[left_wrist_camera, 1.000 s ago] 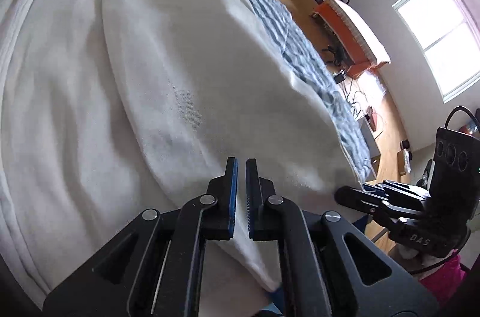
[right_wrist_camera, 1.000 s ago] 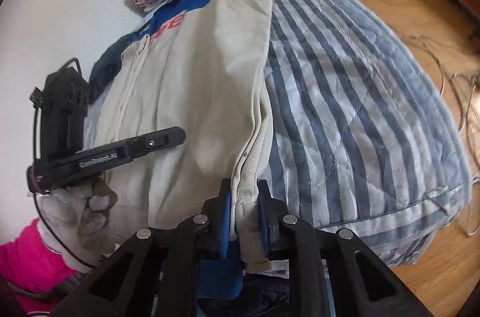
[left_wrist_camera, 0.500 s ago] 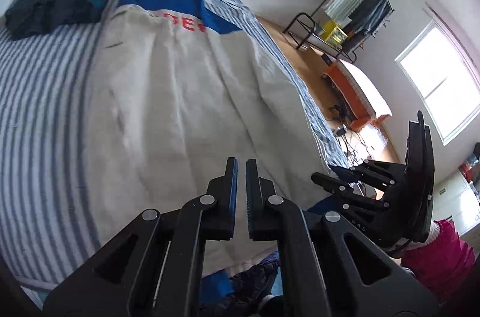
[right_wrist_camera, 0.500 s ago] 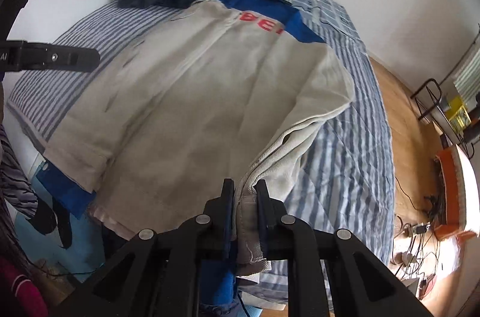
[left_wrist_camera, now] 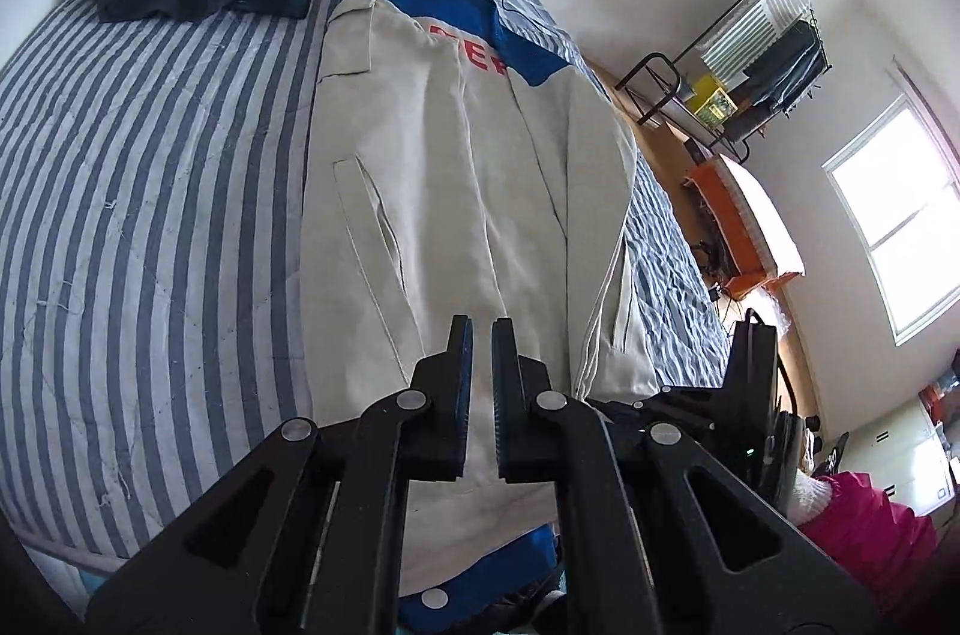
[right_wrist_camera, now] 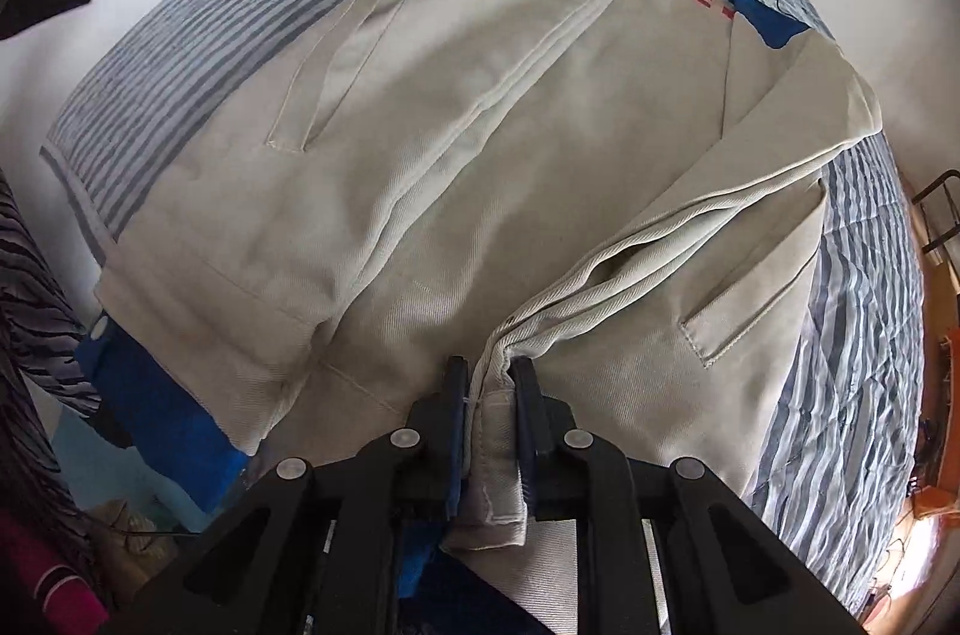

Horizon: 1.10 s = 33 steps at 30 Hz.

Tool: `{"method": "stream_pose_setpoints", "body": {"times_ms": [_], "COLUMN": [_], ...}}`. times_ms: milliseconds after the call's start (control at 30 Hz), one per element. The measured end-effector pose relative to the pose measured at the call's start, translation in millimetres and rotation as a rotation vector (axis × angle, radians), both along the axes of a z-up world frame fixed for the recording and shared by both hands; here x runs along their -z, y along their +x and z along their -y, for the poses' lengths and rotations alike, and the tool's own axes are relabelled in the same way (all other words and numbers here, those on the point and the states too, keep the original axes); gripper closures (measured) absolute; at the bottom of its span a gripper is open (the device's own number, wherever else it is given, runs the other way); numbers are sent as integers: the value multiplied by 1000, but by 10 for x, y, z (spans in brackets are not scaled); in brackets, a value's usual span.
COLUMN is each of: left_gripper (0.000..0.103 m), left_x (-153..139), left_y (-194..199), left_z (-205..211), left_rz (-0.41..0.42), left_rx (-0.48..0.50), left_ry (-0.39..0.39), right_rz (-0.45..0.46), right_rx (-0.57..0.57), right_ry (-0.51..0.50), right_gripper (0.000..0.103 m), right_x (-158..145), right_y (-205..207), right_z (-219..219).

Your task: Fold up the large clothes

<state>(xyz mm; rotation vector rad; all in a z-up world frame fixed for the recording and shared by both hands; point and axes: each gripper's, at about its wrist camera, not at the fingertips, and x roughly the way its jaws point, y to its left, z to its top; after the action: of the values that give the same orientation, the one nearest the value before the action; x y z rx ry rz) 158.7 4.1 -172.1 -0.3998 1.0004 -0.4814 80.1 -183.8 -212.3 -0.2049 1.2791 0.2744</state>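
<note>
Beige jacket (left_wrist_camera: 456, 191) lies on the striped bed (left_wrist_camera: 150, 215), both sides folded inward. Right gripper (right_wrist_camera: 489, 389) has the jacket's cuff between its jaws, which are opening. Left gripper (left_wrist_camera: 482, 347), jaws nearly closed and empty, hovers above the hem.

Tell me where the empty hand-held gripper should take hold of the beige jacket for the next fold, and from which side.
Probably the hem corner of the beige jacket, from the near bed edge: it overhangs there, so fingers can slip around it. The left hand-held gripper is empty; the right hand-held gripper, jaws opening, has the cuff between them.
</note>
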Motion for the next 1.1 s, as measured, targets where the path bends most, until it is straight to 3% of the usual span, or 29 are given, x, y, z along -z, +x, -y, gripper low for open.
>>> {"method": "stream_pose_setpoints", "body": {"times_ms": [133, 267, 367, 533, 900, 1100], "left_gripper": [100, 99, 81, 80, 80, 80], "left_x": [62, 142, 203, 336, 587, 692], "left_y": [31, 36, 2, -25, -137, -97], "left_z": [238, 569, 846, 1276, 1739, 1828], "left_rz": [-14, -38, -39, -55, -68, -89], "left_rx": [46, 109, 178, 267, 369, 385], "left_ry": [-4, -19, 0, 42, 140, 150], "right_rz": [-16, 3, 40, 107, 181, 191], "right_rx": [15, 48, 121, 258, 567, 773], "right_ry": [151, 273, 354, 398, 638, 848], "right_gripper": [65, 64, 55, 52, 29, 28], "right_x": [-231, -508, -674, -790, -317, 227], "right_y": [-68, -175, -182, -1, 1091, 1602], "right_z": [191, 490, 811, 1438, 2592, 3077]}}
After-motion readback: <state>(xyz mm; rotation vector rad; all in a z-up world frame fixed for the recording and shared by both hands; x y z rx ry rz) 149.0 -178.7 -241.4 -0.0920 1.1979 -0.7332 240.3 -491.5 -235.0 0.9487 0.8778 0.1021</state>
